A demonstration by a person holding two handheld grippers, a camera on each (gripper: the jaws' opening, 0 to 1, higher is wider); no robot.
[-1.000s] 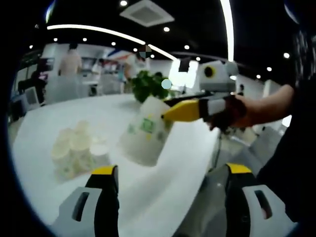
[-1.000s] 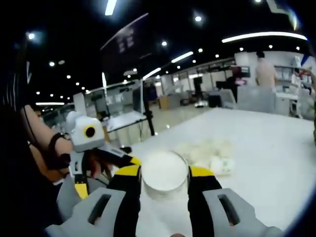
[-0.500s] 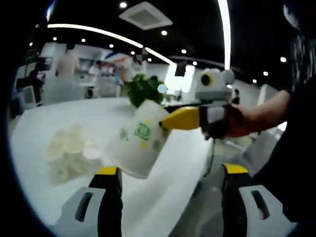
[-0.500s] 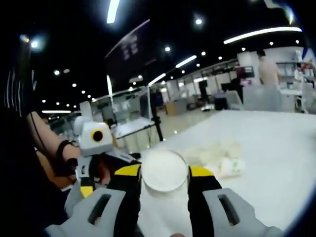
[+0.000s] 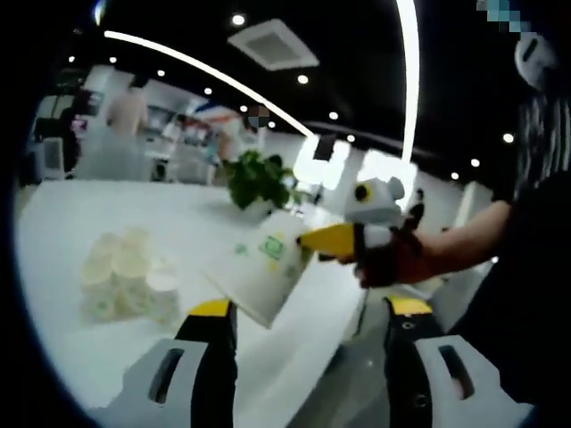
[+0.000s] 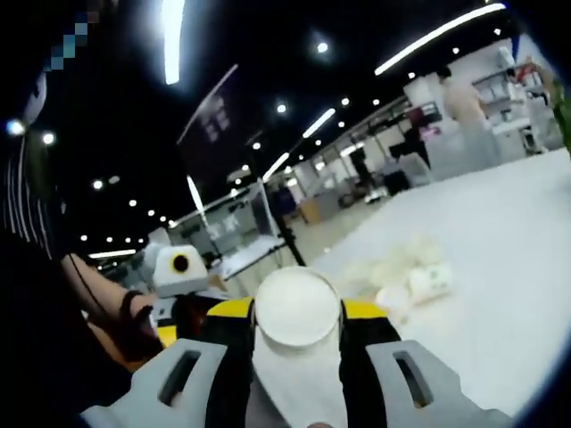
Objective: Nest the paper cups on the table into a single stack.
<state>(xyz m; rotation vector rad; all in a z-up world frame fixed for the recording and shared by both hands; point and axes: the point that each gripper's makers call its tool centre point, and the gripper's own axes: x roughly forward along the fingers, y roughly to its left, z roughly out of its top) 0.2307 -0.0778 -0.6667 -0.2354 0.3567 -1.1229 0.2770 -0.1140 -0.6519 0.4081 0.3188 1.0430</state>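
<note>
Between my right tongs sits a paper cup, clenched at its sides and held in the air above the white table. My left tongs gape wide with nothing in them. More cups cluster on the table beyond.

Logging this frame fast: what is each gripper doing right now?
Left gripper: open, holding nothing.
Right gripper: shut on a paper cup, held off the table.
</note>
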